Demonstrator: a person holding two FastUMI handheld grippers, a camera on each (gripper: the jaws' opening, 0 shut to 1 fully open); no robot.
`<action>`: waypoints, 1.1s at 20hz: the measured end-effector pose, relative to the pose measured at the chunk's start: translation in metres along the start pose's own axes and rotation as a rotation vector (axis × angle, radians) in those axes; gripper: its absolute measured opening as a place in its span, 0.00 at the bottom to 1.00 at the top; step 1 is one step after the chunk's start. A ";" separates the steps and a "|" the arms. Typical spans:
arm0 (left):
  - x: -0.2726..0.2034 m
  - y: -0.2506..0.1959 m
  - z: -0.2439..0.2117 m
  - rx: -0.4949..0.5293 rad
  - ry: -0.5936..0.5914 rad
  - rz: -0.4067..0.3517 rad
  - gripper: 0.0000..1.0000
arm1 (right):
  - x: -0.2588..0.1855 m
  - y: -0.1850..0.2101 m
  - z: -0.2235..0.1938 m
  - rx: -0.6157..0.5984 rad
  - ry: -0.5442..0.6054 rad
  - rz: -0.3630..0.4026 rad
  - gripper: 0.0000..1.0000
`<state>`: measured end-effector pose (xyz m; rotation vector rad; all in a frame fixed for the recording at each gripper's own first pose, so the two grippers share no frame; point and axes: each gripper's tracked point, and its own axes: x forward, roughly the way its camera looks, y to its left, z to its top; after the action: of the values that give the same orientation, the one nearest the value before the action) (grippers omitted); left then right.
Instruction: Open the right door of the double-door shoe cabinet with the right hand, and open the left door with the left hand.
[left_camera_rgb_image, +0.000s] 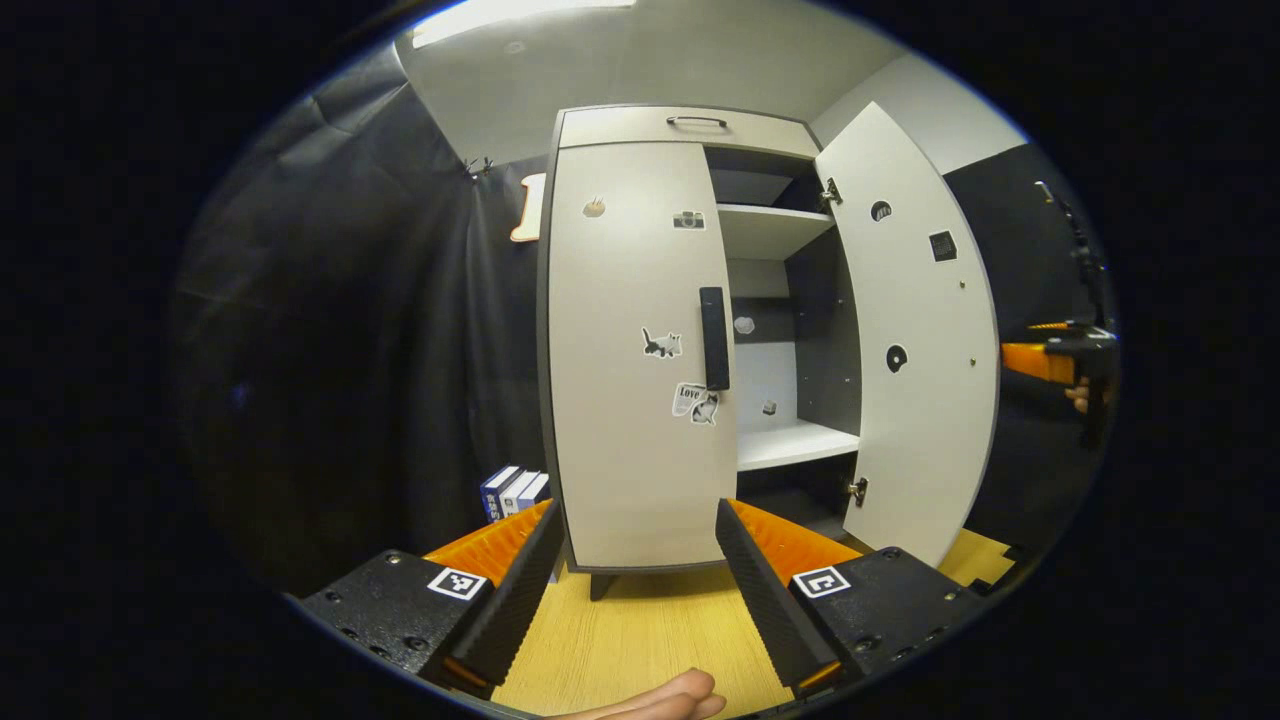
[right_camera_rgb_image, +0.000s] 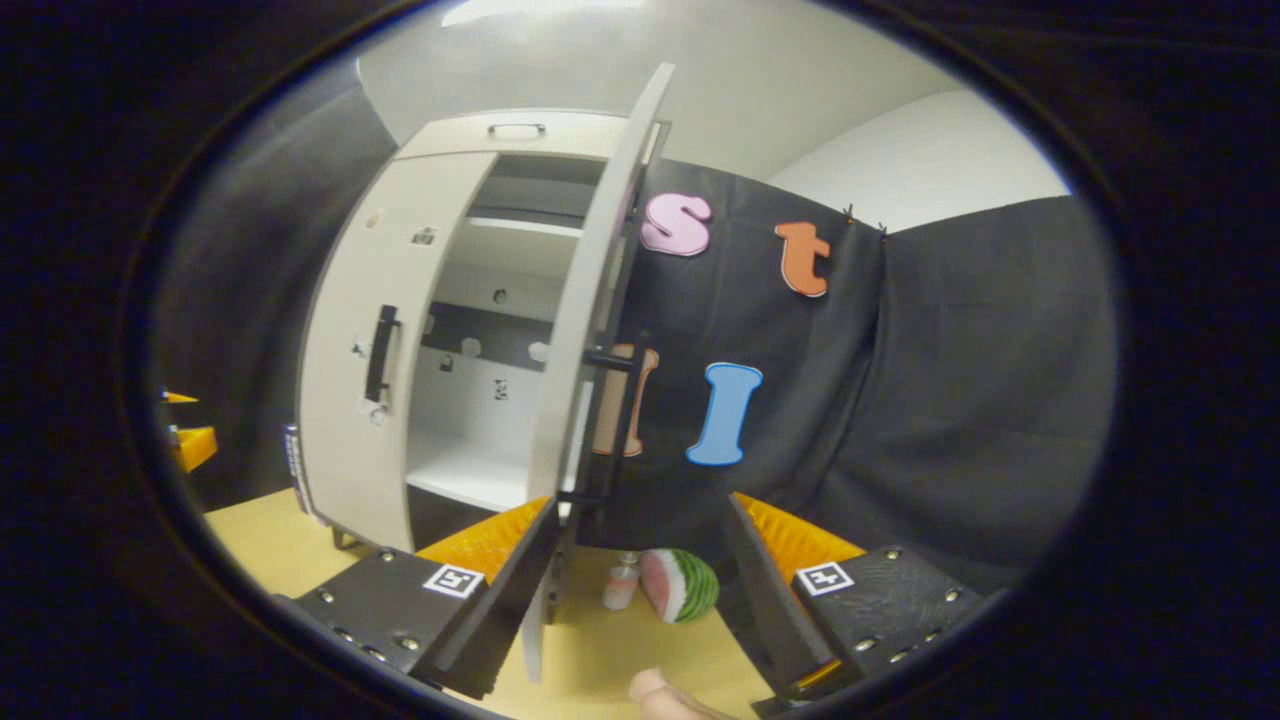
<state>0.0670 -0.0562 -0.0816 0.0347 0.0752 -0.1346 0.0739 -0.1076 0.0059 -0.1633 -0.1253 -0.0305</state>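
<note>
The pale shoe cabinet (left_camera_rgb_image: 640, 130) stands on a wooden surface. Its left door (left_camera_rgb_image: 630, 440) is closed, with a dark vertical handle (left_camera_rgb_image: 714, 338) at its inner edge. My left gripper (left_camera_rgb_image: 636, 512) is open in front of that door's lower part, short of it and below the handle. The right door (left_camera_rgb_image: 920, 340) is swung wide open, baring white shelves (left_camera_rgb_image: 795, 445). In the right gripper view that door (right_camera_rgb_image: 585, 300) is edge-on, its handle (right_camera_rgb_image: 622, 400) just above my open right gripper (right_camera_rgb_image: 642, 505), which holds nothing.
Several books (left_camera_rgb_image: 515, 490) lean beside the cabinet's left foot. A watermelon toy (right_camera_rgb_image: 680, 583) and a small bottle (right_camera_rgb_image: 620, 585) lie by the open door's foot. Black cloth walls close in on both sides. The wooden surface (left_camera_rgb_image: 640, 630) runs in front.
</note>
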 end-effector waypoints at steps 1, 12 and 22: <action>0.008 -0.005 0.005 -0.010 0.000 -0.008 0.95 | -0.014 0.008 -0.002 0.022 -0.004 0.013 0.98; 0.117 -0.041 0.064 -0.046 -0.037 -0.059 0.95 | -0.120 0.093 -0.027 0.234 -0.004 0.114 0.98; 0.223 -0.068 0.093 -0.094 -0.027 -0.088 0.97 | -0.141 0.104 -0.043 0.224 -0.007 0.105 0.98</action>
<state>0.2844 -0.1571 -0.0082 -0.0638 0.0560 -0.2191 -0.0565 -0.0096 -0.0709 0.0538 -0.1263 0.0891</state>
